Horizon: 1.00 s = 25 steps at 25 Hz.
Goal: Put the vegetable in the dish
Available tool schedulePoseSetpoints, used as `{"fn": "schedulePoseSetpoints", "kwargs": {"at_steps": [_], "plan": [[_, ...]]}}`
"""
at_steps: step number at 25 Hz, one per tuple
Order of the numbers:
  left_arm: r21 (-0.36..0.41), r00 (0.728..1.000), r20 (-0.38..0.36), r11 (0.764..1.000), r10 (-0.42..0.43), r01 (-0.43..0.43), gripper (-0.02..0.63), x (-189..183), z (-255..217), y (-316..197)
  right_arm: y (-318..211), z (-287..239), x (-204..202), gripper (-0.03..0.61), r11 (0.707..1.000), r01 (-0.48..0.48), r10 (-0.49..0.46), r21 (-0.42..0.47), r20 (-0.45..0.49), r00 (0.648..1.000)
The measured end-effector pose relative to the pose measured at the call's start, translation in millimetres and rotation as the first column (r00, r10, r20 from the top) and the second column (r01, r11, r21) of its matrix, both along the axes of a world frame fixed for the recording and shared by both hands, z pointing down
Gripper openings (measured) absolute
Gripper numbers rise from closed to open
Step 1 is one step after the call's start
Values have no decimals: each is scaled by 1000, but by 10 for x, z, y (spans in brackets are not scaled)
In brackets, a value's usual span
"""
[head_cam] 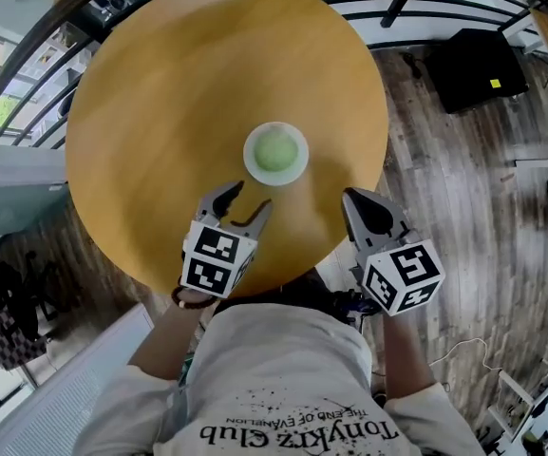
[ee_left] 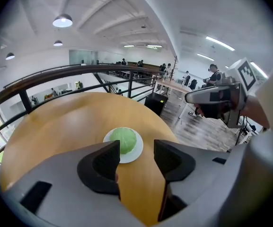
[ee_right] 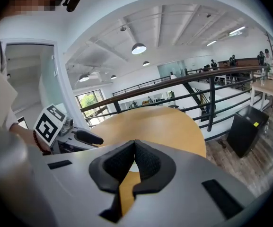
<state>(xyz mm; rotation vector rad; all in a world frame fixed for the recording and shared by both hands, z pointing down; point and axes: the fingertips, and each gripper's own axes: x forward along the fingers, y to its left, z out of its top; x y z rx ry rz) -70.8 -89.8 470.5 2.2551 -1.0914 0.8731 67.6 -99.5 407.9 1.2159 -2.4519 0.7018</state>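
Note:
A round green vegetable [head_cam: 275,150] lies in a small white dish [head_cam: 297,167] near the middle of the round wooden table [head_cam: 160,93]. My left gripper [head_cam: 247,200] hovers just short of the dish on its near side, jaws partly apart and empty. In the left gripper view the vegetable [ee_left: 123,138] and dish [ee_left: 140,148] sit beyond the gripper [ee_left: 136,149], apart from it. My right gripper [head_cam: 357,200] is shut and empty at the table's near right edge. In the right gripper view that gripper's [ee_right: 135,144] pads meet.
The table's near edge [head_cam: 283,278] runs just under both grippers. A black railing [head_cam: 425,3] curves behind the table, with wooden floor [head_cam: 463,188] and a black box [head_cam: 478,65] to the right. In the left gripper view, people stand far off in the hall.

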Motion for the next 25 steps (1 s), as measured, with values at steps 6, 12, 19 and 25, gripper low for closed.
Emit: {"fn": "schedulePoseSetpoints", "kwargs": {"at_steps": [6,12,19,25], "plan": [[67,999,-22,997,-47,48,187,-183,-338,265,116,-342,-39,23,998,4,-3,69,-25,1000],[101,994,-50,990,-93,98,96,-254,-567,365,178,-512,-87,23,996,7,-4,93,-26,1000],[99,983,-136,986,-122,136,46,-250,-820,422,230,-684,-170,23,993,6,-4,122,-19,1000],[130,987,-130,985,-96,113,23,-231,-928,380,206,-766,-181,23,990,-9,11,141,-11,1000]]}}
